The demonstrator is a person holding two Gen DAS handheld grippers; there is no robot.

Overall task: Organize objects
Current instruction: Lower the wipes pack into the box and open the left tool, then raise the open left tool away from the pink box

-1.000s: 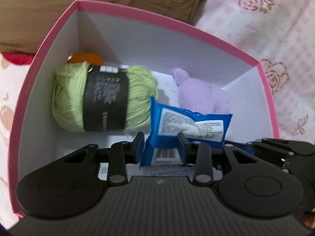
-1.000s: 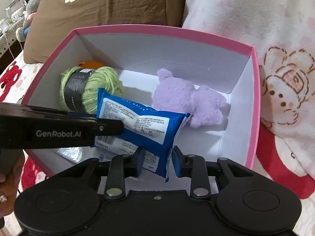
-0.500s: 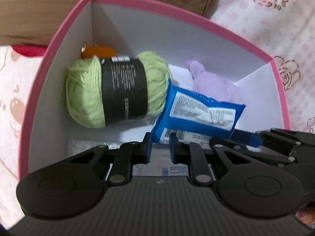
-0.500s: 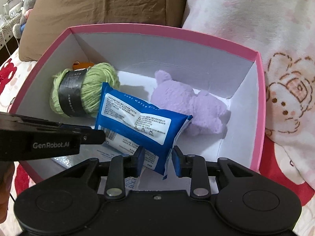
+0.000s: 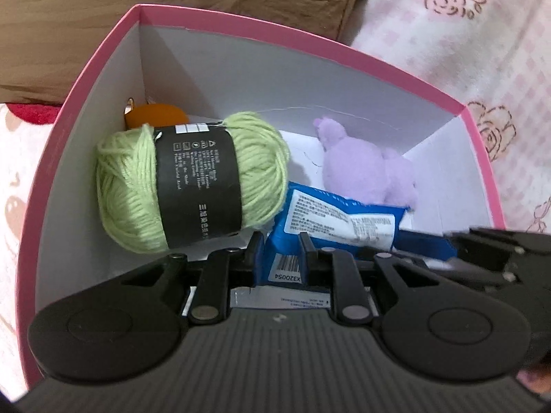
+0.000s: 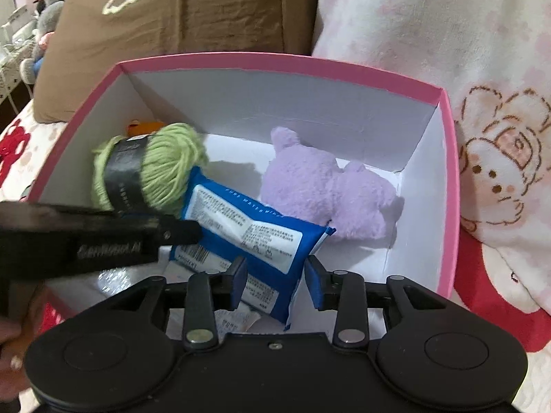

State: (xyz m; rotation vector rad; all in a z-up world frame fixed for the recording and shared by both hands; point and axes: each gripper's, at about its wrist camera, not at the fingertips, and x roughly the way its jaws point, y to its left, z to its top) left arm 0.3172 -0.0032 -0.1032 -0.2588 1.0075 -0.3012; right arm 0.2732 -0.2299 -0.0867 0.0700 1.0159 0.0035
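A pink box (image 6: 447, 186) with white inner walls holds a green yarn ball (image 6: 162, 168), a purple plush toy (image 6: 323, 189), a blue wet-wipes pack (image 6: 255, 234) and an orange object (image 5: 155, 115) in the far left corner. My right gripper (image 6: 275, 282) is open, its jaws apart on either side of the pack's near corner. My left gripper (image 5: 280, 258) is over the box's near side with its jaws a small gap apart, the pack's barcode end (image 5: 286, 268) showing just beyond the gap. The box (image 5: 86, 79), yarn (image 5: 193, 182), plush (image 5: 365, 172) and pack (image 5: 341, 220) also show in the left wrist view.
A flat silvery packet (image 6: 113, 280) and a white label (image 6: 234, 320) lie on the box floor under the wipes pack. A brown cushion (image 6: 193, 10) stands behind the box, a pink patterned blanket (image 6: 447, 34) at the right. Plush toys (image 6: 41, 34) sit far left.
My right gripper's jaws have opened wider, releasing the wipes pack, which has sunk lower in the box. My left gripper narrowed and pulled back a little.
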